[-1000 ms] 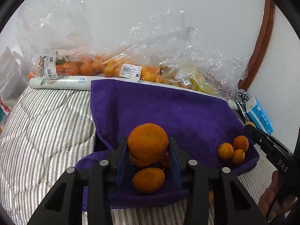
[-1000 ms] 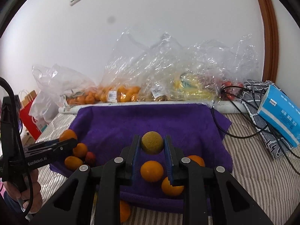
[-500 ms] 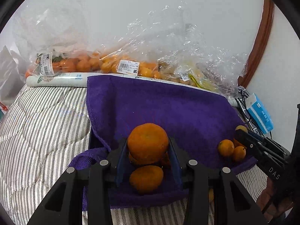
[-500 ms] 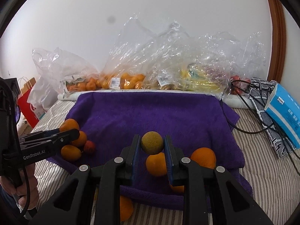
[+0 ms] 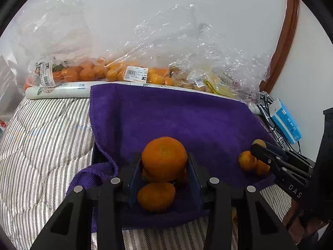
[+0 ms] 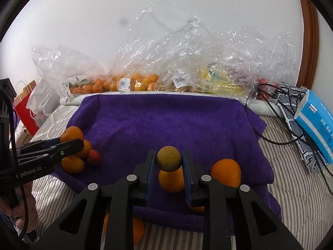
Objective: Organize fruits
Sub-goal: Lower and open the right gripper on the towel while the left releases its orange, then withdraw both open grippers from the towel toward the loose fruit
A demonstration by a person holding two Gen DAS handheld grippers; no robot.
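Striped bed under purple towel [image 5: 177,120] | left gripper [image 5: 164,166] pinches large orange [image 5: 164,158] above towel's near edge | right gripper [image 6: 169,162] pinches small greenish fruit [image 6: 169,158] there too | risk: round fruit rolling off towel's edge on release

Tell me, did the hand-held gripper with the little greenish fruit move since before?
Yes. In the left wrist view the right hand-held gripper has slid left over the purple towel, and it now covers part of the small oranges.
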